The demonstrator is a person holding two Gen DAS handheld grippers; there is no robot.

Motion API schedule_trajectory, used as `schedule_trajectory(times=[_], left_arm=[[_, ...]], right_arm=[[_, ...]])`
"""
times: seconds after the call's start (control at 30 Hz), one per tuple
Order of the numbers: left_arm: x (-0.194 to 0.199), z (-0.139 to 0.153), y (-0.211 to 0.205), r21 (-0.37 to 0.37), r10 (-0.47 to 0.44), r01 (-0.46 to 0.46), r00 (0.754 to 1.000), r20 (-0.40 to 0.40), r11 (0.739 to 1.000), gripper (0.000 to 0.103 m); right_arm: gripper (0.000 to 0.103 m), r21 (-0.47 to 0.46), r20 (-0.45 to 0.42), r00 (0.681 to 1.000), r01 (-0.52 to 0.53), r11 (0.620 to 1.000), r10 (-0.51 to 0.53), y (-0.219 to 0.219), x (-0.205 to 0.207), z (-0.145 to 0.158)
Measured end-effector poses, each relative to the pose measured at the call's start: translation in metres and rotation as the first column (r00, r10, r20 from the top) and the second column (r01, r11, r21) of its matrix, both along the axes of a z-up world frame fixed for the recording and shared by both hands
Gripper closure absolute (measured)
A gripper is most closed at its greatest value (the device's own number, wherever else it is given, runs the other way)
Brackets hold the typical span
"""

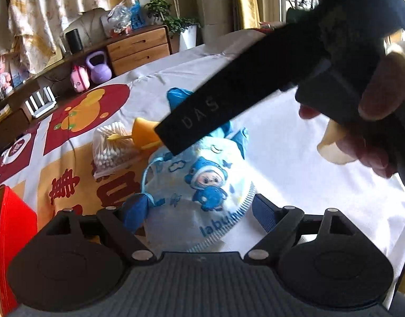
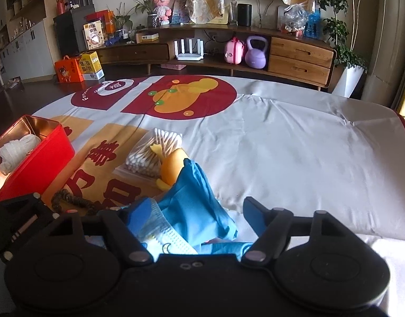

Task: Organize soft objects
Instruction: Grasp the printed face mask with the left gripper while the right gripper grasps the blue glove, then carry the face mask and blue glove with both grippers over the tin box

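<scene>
A blue and white baby hat with a cartoon print lies on the cloth-covered table. My left gripper is open, its blue-padded fingers either side of the hat's near brim. My right gripper is open over the hat's blue cloth; its black body crosses the left wrist view above the hat. A red tin box holding white cloth stands at the left.
A bag of cotton swabs and an orange toy lie just beyond the hat. A dark bead string lies by the tin. A wooden sideboard stands behind the table.
</scene>
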State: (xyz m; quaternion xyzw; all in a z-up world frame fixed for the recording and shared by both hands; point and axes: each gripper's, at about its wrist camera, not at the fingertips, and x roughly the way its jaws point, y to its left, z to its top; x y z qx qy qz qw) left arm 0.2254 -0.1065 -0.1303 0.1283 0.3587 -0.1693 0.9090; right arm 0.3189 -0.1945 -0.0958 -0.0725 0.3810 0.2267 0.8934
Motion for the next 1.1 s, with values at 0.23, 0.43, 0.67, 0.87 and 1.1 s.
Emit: schedule_trajectory(times=[0.23, 0.43, 0.67, 0.87, 1.1], left_arm=[[0.003, 0.007, 0.016, -0.083, 0.032, -0.033, 0.999, -0.016, 0.996, 0.026], [0.008, 0.012, 0.033, -0.175, 0.089, -0.098, 0.994, -0.057, 0.980, 0.055], [0.010, 0.019, 0.050, -0.216, 0.151, -0.159, 0.987, -0.055, 0.963, 0.083], [0.007, 0.030, 0.062, -0.223, 0.188, -0.191, 0.982, -0.037, 0.956, 0.092], [-0.008, 0.047, 0.077, -0.267, 0.207, -0.202, 0.978, -0.012, 0.942, 0.094]], right_arm=[[0.056, 0.022, -0.006, 1.000, 0.025, 0.999, -0.024, -0.002, 0.006, -0.003], [0.078, 0.039, -0.017, 1.000, 0.021, 0.999, -0.020, -0.001, 0.006, -0.003], [0.099, 0.070, -0.002, 0.999, 0.044, 0.997, -0.044, -0.005, 0.001, -0.001], [0.100, 0.105, 0.028, 0.998, 0.049, 0.993, -0.053, -0.012, -0.013, 0.010], [0.100, 0.142, 0.062, 0.996, 0.052, 0.989, -0.061, -0.020, -0.037, 0.029]])
